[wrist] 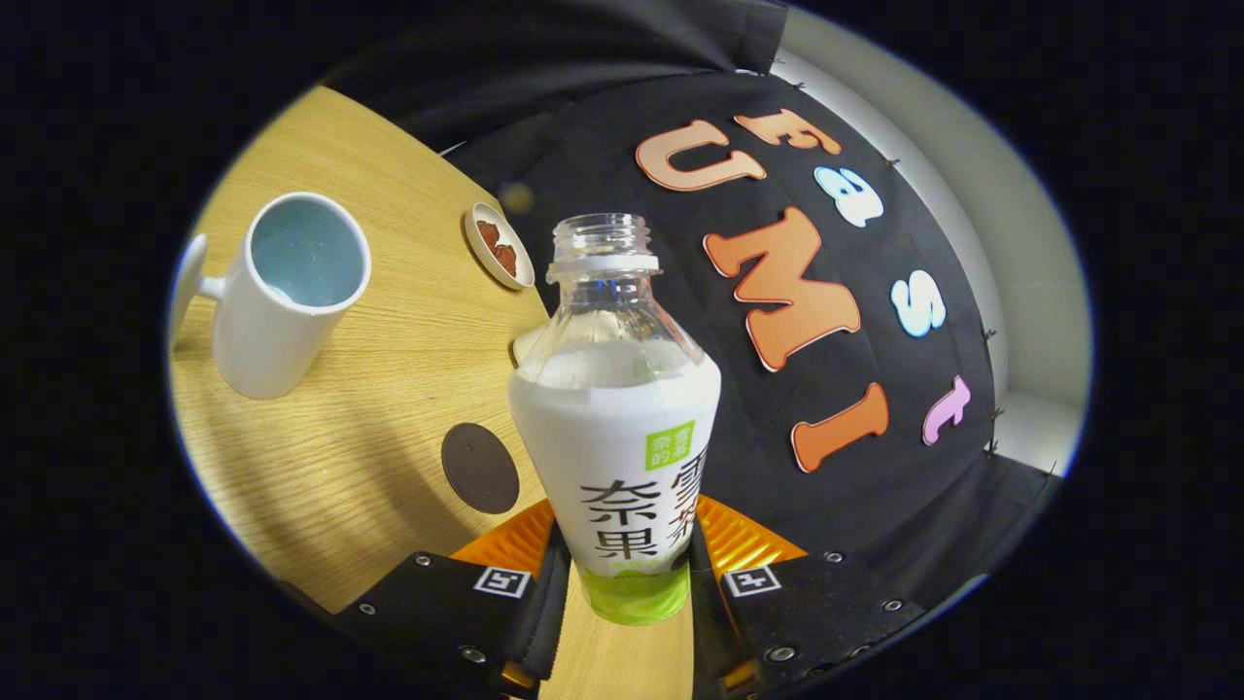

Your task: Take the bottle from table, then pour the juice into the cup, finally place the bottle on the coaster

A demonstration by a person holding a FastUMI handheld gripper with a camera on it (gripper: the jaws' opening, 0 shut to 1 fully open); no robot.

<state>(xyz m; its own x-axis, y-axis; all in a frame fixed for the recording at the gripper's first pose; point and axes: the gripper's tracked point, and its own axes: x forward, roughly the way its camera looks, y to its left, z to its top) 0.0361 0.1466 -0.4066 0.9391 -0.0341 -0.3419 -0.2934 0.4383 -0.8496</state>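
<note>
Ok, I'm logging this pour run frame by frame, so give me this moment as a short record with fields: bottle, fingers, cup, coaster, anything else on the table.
bottle: uncapped bottle, held between the fingers, tilted against the table
gripper: gripper shut on the bottle's lower part
cup: white mug, standing on the wooden table, beyond the fingers
coaster: dark round coaster, bare, between mug and bottle
other: small dish holding brown pieces, beyond the coaster

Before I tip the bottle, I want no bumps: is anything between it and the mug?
Nothing visible: bare wooden table lies between the claw-held bottle and the white mug. The small dish sits beyond, the dark coaster nearer.
</note>
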